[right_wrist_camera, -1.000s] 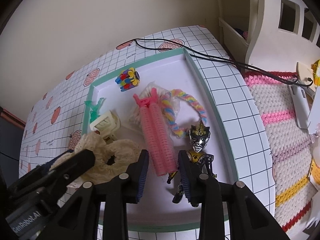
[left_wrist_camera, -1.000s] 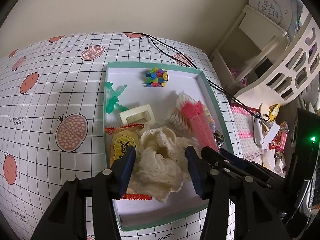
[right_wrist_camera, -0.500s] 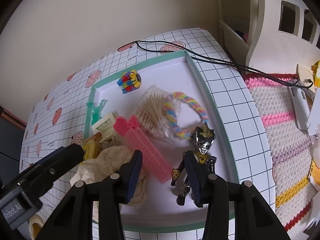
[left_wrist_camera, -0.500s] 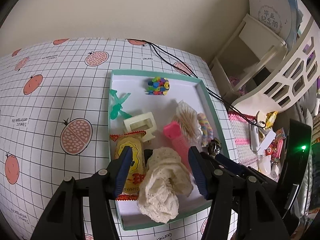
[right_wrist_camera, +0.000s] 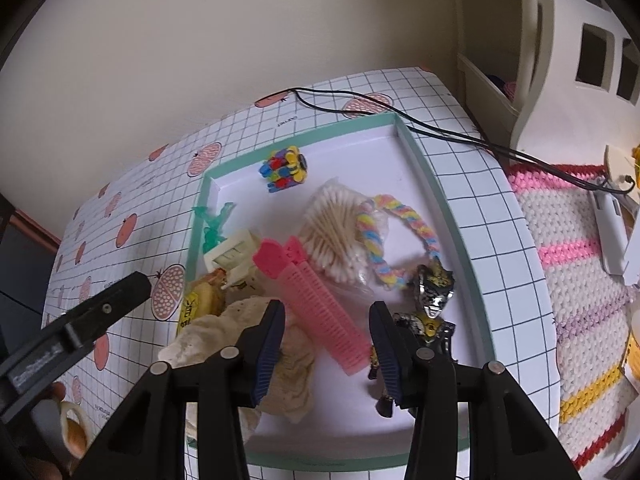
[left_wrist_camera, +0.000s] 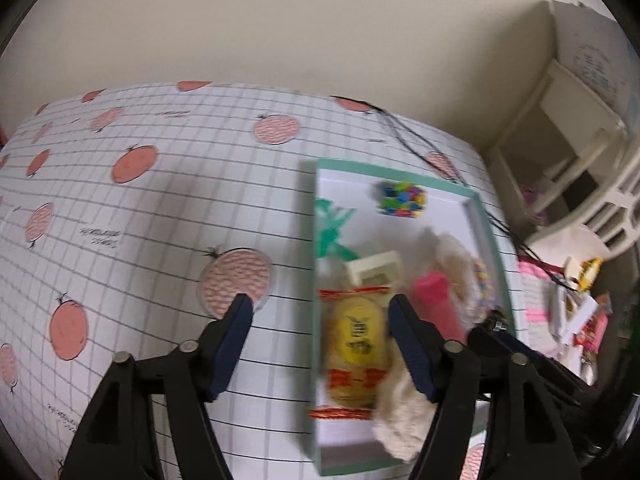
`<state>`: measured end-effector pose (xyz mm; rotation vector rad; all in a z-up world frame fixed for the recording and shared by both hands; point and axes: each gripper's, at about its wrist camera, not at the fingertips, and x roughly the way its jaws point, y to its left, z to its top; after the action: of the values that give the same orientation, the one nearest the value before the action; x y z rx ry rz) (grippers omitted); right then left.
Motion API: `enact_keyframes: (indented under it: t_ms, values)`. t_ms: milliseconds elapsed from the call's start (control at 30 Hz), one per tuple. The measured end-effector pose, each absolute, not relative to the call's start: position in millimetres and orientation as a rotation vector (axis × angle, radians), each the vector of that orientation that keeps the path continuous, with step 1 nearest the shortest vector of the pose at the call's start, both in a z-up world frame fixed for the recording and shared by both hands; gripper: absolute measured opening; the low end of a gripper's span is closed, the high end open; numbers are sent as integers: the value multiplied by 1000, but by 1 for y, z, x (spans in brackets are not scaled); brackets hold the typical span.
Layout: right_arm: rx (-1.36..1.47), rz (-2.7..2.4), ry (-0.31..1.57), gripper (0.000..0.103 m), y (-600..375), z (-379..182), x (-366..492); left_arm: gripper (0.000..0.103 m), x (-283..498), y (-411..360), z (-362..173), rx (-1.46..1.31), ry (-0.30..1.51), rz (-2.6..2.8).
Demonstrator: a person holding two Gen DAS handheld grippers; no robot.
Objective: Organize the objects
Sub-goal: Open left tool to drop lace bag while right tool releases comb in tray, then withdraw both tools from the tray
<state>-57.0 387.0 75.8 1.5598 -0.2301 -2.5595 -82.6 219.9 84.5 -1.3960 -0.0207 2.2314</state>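
Over the tray's left rim, in the left wrist view, my left gripper [left_wrist_camera: 320, 320] hangs released, holding nothing, straddling the tray [left_wrist_camera: 486, 216] wall with the yellow snack packet [left_wrist_camera: 354, 344] just inside; the frame is blurred. In the right wrist view, my right gripper [right_wrist_camera: 328, 332] is spread and empty above the pink hair roller [right_wrist_camera: 316, 304], cream lace cloth [right_wrist_camera: 256, 356] beside. I judge: centre both fingers on 1 item, clear of the lace, before closing

Snack packet [left_wrist_camera: 356, 344] print — blurred, unreadable
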Motion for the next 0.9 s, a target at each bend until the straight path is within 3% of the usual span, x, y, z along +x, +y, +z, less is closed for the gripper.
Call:
enact_keyframes:
  t_ms: [67,167,267,367,500,667,900]
  values:
    - [1549,-2561,-236,58,385,76,-57,74,-86,216,80,-1411,-10,2260]
    - [1537,-2563,-236,64,384,76,-57,88,-91,207,72,-1435,-11,2313]
    - [1529,-2564,-233,70,384,76,-57,89,-96,199,69,-1445,-24,2354]
    - [1520,-2563,-229,80,382,75,-58,100,-98,192,68,-1433,-17,2400]
    - [1512,-2574,-222,95,381,75,-58,101,-101,184,69,-1422,-32,2442]
    - [1499,-2585,-204,103,379,74,-58,103,-104,178,67,-1436,-40,2473]
    - [1469,-2595,-207,103,378,76,-58,103,-106,169,68,-1422,-70,2495]
